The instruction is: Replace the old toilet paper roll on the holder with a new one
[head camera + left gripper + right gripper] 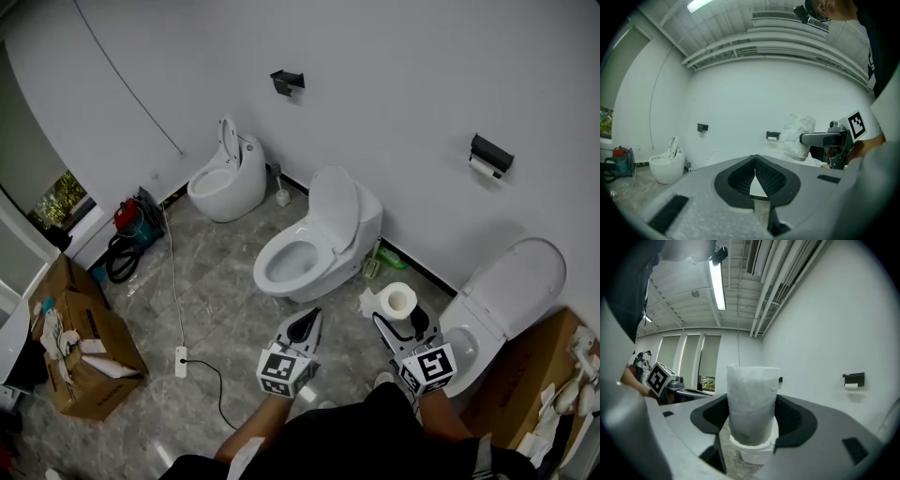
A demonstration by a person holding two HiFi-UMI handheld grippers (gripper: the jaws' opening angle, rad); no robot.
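A new white toilet paper roll (399,300) (752,380) stands upright between the jaws of my right gripper (400,319) (753,402), which is shut on it. The left gripper view catches that roll (798,136) from the side. On the right part of the wall hangs a black holder (491,152) (853,378) (773,135) with the old roll (484,168) (851,386) under it, well ahead of both grippers. My left gripper (310,319) (754,158) is shut and empty, level with the right one and to its left.
Three white toilets (229,176) (315,246) (511,292) line the wall. A second black holder (287,82) is empty. Cardboard boxes (80,352) (521,384) stand at both sides. A red machine (131,223) and a power strip (181,361) with its cable lie on the grey floor.
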